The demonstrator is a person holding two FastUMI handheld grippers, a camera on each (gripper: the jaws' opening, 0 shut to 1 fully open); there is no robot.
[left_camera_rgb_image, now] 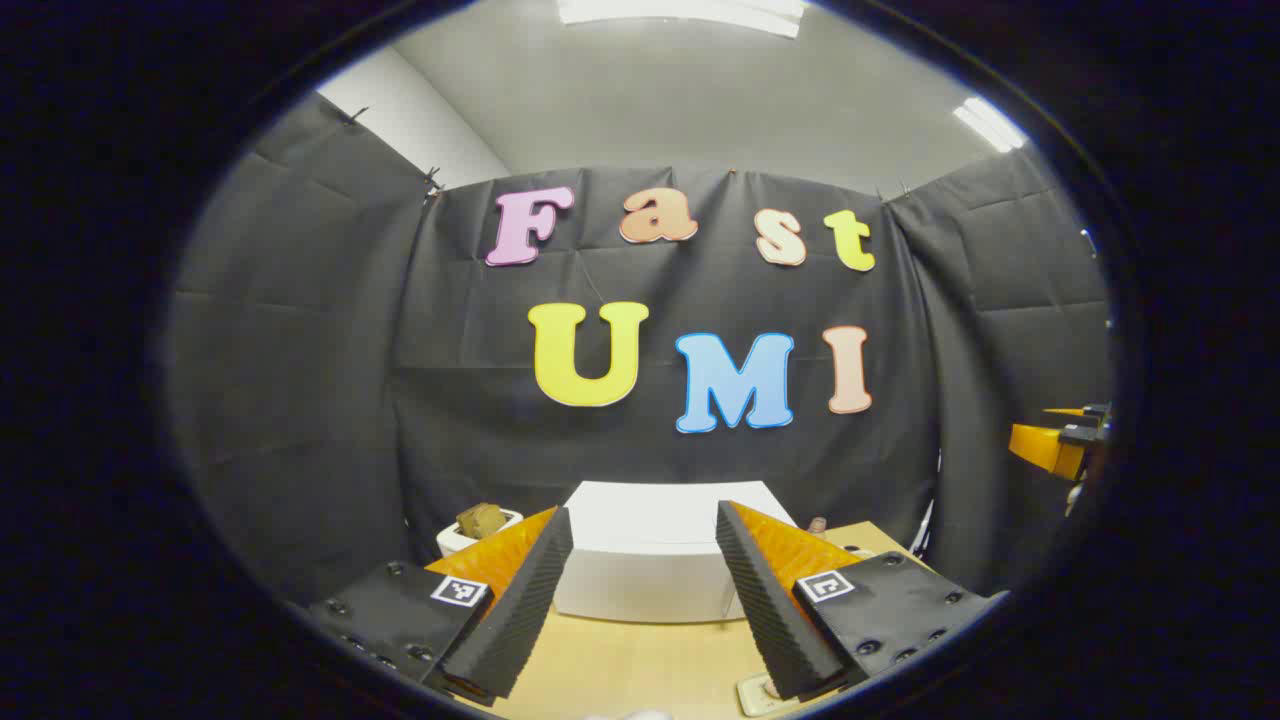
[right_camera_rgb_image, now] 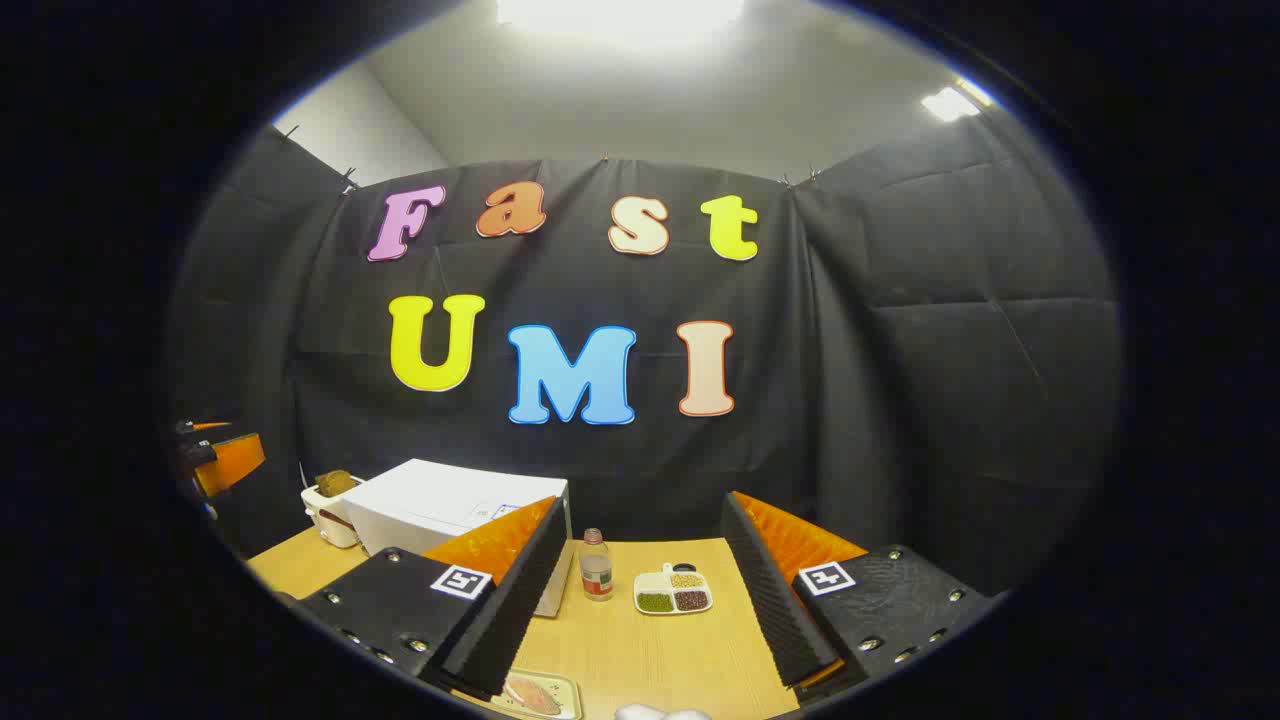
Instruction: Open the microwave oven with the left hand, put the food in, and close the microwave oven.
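Your left gripper is held level above the tabletop, its two fingers spread wide apart with nothing between them. Your right gripper sits in the same pose, fingers parted and gripping nothing. In the left gripper view, part of your right gripper shows at the far right edge; in the right gripper view, part of your left gripper shows at the far left edge. The two are well apart, side by side.
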